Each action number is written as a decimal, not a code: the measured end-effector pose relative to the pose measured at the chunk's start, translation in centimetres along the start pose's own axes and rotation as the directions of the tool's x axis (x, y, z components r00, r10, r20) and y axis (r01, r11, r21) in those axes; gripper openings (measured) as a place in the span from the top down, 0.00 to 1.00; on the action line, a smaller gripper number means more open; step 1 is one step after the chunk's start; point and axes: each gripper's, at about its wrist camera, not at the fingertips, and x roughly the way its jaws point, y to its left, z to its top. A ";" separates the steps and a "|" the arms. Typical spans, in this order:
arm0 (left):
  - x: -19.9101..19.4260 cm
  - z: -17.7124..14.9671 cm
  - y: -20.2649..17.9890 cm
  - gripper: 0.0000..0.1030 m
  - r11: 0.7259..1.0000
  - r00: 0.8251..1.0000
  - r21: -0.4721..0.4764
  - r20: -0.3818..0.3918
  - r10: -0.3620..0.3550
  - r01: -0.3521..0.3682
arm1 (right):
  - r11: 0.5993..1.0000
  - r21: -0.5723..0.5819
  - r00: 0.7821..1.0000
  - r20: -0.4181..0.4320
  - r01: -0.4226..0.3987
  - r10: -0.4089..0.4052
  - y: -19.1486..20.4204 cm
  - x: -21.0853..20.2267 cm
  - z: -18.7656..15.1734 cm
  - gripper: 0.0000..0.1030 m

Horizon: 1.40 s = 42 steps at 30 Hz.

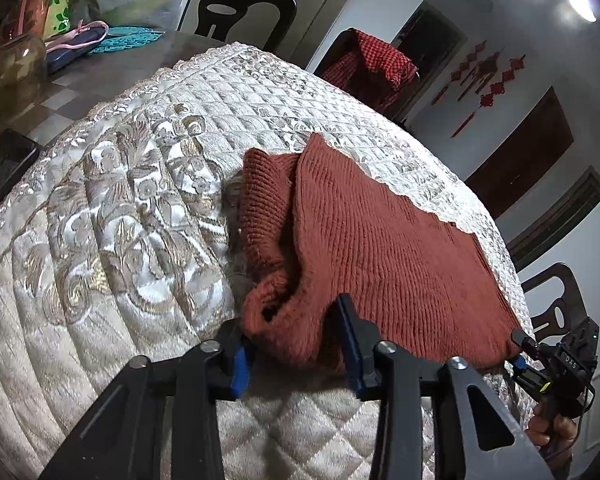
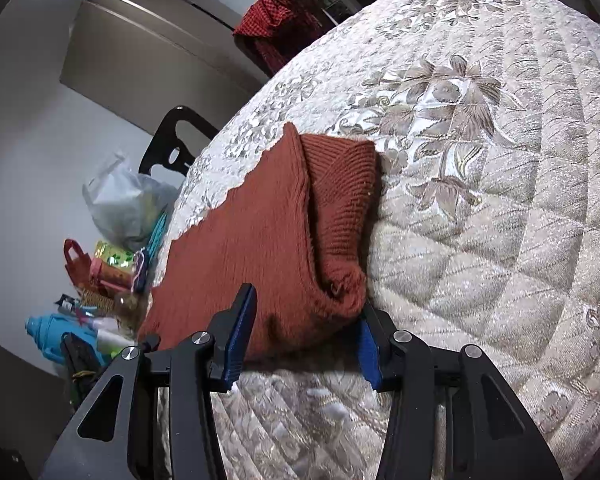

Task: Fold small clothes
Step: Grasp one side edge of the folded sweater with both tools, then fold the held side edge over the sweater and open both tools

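Your right gripper [image 2: 300, 340] is spreading its blue-padded fingers [image 2: 240, 336] around the near edge of the folded rust-red knitted sweater [image 2: 268, 240] lying on the quilted cream cover [image 2: 480, 220].

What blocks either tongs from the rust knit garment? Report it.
Nothing visible. The left tongs stand open around the near edge of the rust knit garment, and the right tongs stand open around its near edge too. Only the quilted cover lies beneath.

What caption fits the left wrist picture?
Open left claw straddling a rust-red knit sweater on a quilted cloth.
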 end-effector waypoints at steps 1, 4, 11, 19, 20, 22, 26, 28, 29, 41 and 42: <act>0.1 0.1 0.0 0.68 1.000 1.000 -0.001 0.000 0.001 -0.001 | 1.000 0.000 1.000 0.002 0.012 -0.012 -0.1 0.1 0.1 0.68; 0.3 0.4 0.0 0.78 1.000 1.000 0.005 -0.005 0.000 0.000 | 1.000 0.010 1.000 0.003 0.022 -0.022 -0.5 0.3 0.1 0.85; -1.8 -0.3 -1.1 0.82 0.998 0.999 0.061 0.015 -0.034 0.033 | 1.000 -0.018 0.999 0.037 0.009 -0.008 0.0 -2.3 -0.9 0.87; -3.7 -3.8 -1.4 0.82 0.990 0.994 0.098 -0.027 -0.103 0.105 | 0.999 0.006 0.997 0.066 0.032 -0.033 -1.6 -7.0 -4.5 0.87; -3.8 -4.3 -1.4 0.82 0.989 0.994 0.099 -0.033 -0.108 0.111 | 0.999 0.015 0.997 0.068 0.038 -0.039 -2.0 -7.4 -5.0 0.87; -3.9 -5.1 -1.4 0.82 0.988 0.992 0.095 -0.043 -0.115 0.119 | 0.999 0.029 0.997 0.064 0.045 -0.047 -2.3 -7.8 -5.7 0.87; -4.2 -6.2 -1.1 0.82 0.987 0.990 0.083 -0.053 -0.131 0.135 | 0.998 0.037 0.996 0.065 0.057 -0.059 -2.9 -8.4 -6.8 0.87; -4.3 -6.7 -1.0 0.82 0.987 0.990 0.081 -0.058 -0.131 0.136 | 0.997 0.038 0.996 0.066 0.063 -0.065 -3.1 -8.4 -6.9 0.87; -4.3 -7.0 -1.0 0.82 0.988 0.990 0.083 -0.058 -0.129 0.134 | 0.997 0.038 0.996 0.066 0.065 -0.067 -3.2 -8.3 -6.9 0.87; -4.9 -7.7 -0.9 0.78 0.989 0.992 0.089 -0.060 -0.114 0.119 | 0.998 0.034 0.997 0.048 0.059 -0.061 -3.9 -8.5 -7.2 0.85; -5.3 -7.6 -0.9 0.78 0.989 0.992 0.095 -0.058 -0.110 0.115 | 0.997 0.020 0.996 0.050 0.073 -0.074 -3.7 -8.8 -7.2 0.83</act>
